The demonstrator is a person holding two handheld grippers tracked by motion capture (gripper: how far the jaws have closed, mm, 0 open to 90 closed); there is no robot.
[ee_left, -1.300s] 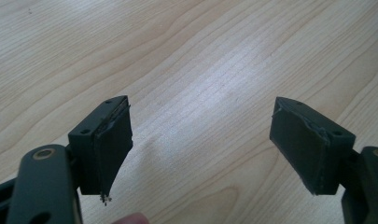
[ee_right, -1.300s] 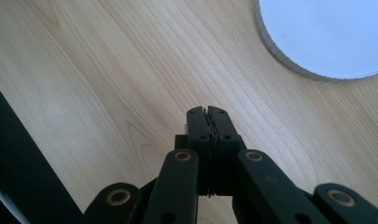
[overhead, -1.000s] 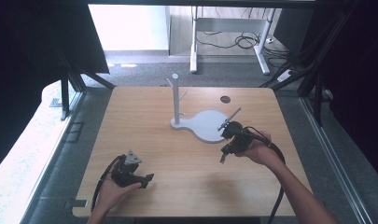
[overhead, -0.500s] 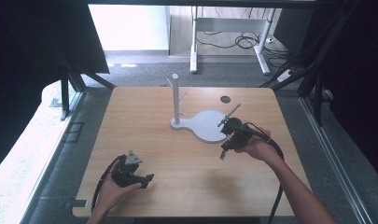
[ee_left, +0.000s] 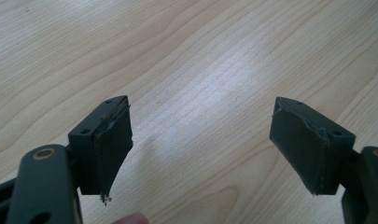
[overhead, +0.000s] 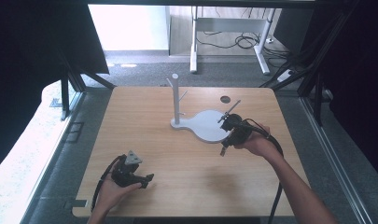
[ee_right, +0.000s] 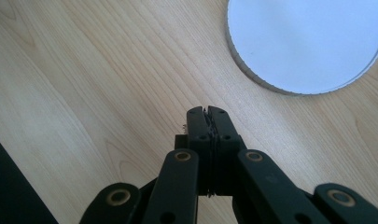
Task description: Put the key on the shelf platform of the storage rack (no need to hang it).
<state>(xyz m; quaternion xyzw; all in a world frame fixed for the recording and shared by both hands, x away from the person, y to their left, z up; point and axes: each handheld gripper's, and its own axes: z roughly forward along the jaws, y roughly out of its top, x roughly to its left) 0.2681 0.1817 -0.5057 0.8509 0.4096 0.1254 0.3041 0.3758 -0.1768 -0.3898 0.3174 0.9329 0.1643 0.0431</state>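
Note:
A white stand rises mid-table, a thin post (overhead: 175,98) with short pegs on a flat round base (overhead: 206,126). My right gripper (overhead: 227,122) hovers at the base's right rim, held from the right by a hand. In the right gripper view its jaws (ee_right: 208,109) are pressed shut with nothing between them, above bare wood, and the white base (ee_right: 303,42) lies ahead to the upper right. My left gripper (overhead: 147,178) rests low near the table's front left. Its jaws (ee_left: 200,112) stand wide open over bare wood, holding nothing.
The wooden table (overhead: 186,163) has a small round hole (overhead: 225,99) at its back right. Cables trail from both grippers toward the front edge. Dark frames and curtains flank the table, with a desk leg and floor cables beyond it.
My right gripper has crept slightly farther up the table along the white base's rim. The left gripper has stayed put, still open.

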